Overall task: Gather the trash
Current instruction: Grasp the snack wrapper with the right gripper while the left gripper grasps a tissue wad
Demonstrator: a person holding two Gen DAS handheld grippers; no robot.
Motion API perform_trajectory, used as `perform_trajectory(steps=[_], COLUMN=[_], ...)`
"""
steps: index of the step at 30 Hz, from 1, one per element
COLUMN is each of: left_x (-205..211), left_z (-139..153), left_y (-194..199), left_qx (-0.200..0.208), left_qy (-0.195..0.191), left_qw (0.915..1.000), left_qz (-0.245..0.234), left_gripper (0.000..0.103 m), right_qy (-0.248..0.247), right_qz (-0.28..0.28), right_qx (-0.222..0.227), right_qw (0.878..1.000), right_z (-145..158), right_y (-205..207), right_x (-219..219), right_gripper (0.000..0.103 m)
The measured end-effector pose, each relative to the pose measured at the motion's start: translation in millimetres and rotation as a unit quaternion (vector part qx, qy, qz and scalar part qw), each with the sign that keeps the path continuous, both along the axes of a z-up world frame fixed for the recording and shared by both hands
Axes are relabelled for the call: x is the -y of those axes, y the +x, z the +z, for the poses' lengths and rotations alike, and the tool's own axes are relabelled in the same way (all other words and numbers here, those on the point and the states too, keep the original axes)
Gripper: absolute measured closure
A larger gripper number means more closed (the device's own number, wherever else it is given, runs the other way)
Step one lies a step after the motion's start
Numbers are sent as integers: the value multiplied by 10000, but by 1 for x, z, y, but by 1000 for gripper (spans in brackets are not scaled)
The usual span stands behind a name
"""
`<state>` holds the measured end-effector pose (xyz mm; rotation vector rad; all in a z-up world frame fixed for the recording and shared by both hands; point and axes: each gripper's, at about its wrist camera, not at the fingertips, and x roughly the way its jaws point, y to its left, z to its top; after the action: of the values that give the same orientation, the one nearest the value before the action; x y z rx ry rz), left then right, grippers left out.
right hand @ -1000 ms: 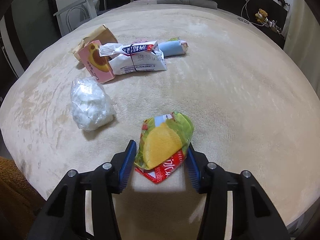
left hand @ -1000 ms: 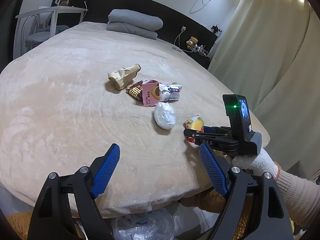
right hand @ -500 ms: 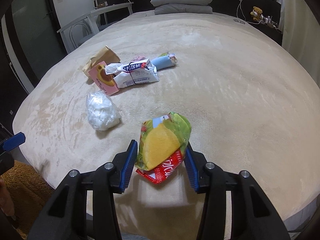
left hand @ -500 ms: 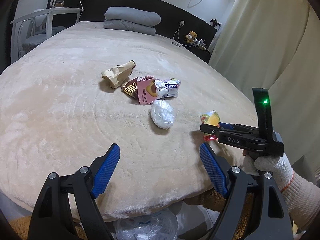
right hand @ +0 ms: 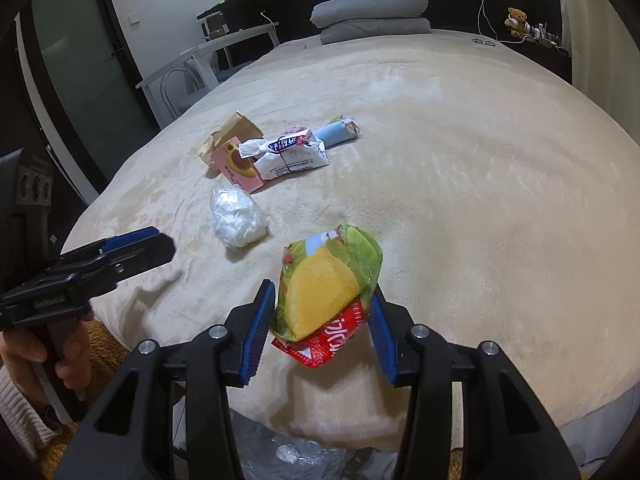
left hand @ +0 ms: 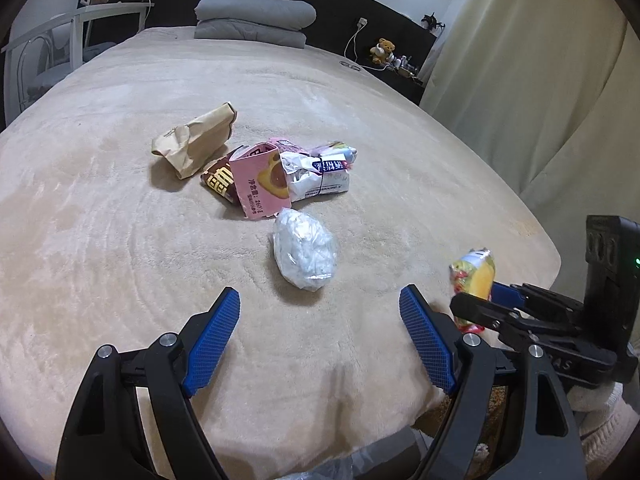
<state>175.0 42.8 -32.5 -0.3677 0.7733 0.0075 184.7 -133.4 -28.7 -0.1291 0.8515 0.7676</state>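
Observation:
My right gripper (right hand: 322,292) is shut on a green, yellow and red chip bag (right hand: 328,280), held in the air above the bed's near edge. In the left wrist view the same chip bag (left hand: 474,276) shows in the right gripper (left hand: 472,304) at the right. My left gripper (left hand: 320,294) is open with nothing between its fingers. A crumpled white plastic ball (left hand: 304,254) lies on the blanket just beyond its tips. Farther back lie a brown paper bag (left hand: 196,144), a pink box (left hand: 260,180), a dark wrapper (left hand: 220,180) and a white packet (left hand: 320,176).
A beige blanket (left hand: 120,240) covers the bed. A clear plastic bag (right hand: 280,452) sits on the floor below the near edge. Grey folded bedding (left hand: 252,20) lies at the head, a white desk (left hand: 80,20) stands far left, and curtains (left hand: 540,80) hang at the right.
The right gripper has lifted the chip bag off the blanket and drawn it back to the bed's edge. The left gripper has moved in closer to the white plastic ball.

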Motion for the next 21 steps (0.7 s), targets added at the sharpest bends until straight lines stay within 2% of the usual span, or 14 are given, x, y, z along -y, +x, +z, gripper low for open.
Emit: perform_trajectory(steps=[5,7,14,15,16,19,21], left_x=[-3,-5,-7,-5,-3,0,-1], left_z=[-12,-16,-31,-32,-33,-36,-38], left_y=[30,39,63,65,67,70,71], left_qx=[-161,-209,-384,-401,-435,-489,-543], left_qy=[-174,-289,-379,-338,-304,-233,-192], left_qw=[9997,9994,9985,9986,9986,9985,9983], left_qz=[21,22,44,23,9,0,54], left_gripper=[22,23,25,35,41,47,54], right_qy=[43,93,104,86,29,-152,-186], right_qz=[-36,-62,-95,-91,-86,-112,-284], right_qx=[-3,-35,-78,-132,-168,-478,-558], right_qw=[10000,9999,9999,9998,9998,9987,9979], right_z=[1,1,-1,-3,-6,-20,-26], right_y=[-1,-1,3,4,5,10,15], right_x=[9,13,16,15,13,7,9], right_gripper=[57,64,67,67,67,65,50])
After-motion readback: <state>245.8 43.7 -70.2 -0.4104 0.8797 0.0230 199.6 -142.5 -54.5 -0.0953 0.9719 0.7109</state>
